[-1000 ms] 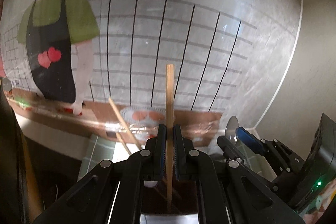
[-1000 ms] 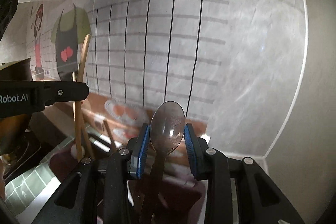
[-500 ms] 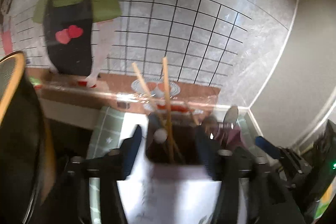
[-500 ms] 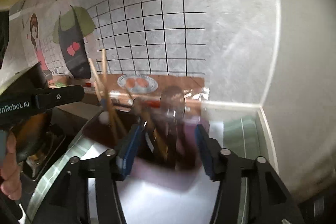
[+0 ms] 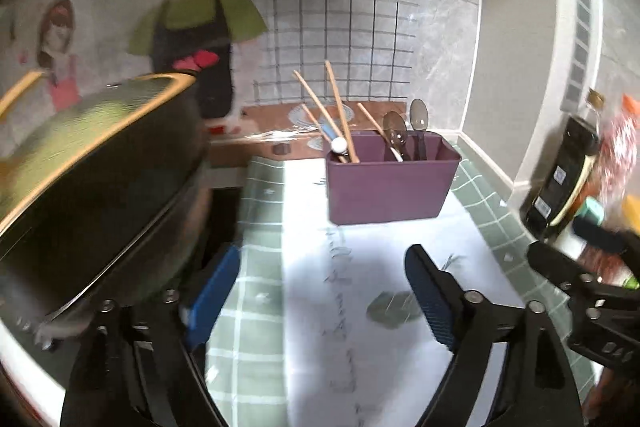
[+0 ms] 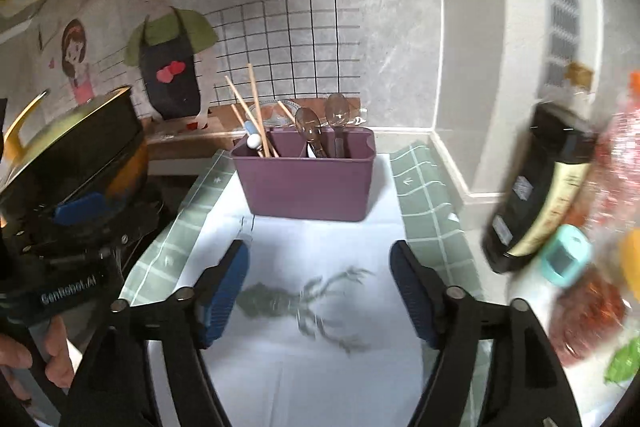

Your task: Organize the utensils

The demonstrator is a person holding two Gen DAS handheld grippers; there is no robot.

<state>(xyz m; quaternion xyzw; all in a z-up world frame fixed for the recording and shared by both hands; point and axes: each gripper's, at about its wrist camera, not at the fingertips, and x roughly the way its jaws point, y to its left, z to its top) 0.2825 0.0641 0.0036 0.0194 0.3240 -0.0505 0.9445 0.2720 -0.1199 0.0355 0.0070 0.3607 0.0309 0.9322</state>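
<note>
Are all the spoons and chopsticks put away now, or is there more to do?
It looks nearly finished. The chopsticks stand in the left part of the purple holder and two spoons in the right part. The left gripper and right gripper are both open and empty. No loose utensils show on the white mat.

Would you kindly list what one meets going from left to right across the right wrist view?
Dark pot → wooden chopsticks → two clear spoons, both standing in the purple bin → dark bottle → small teal container.
</note>
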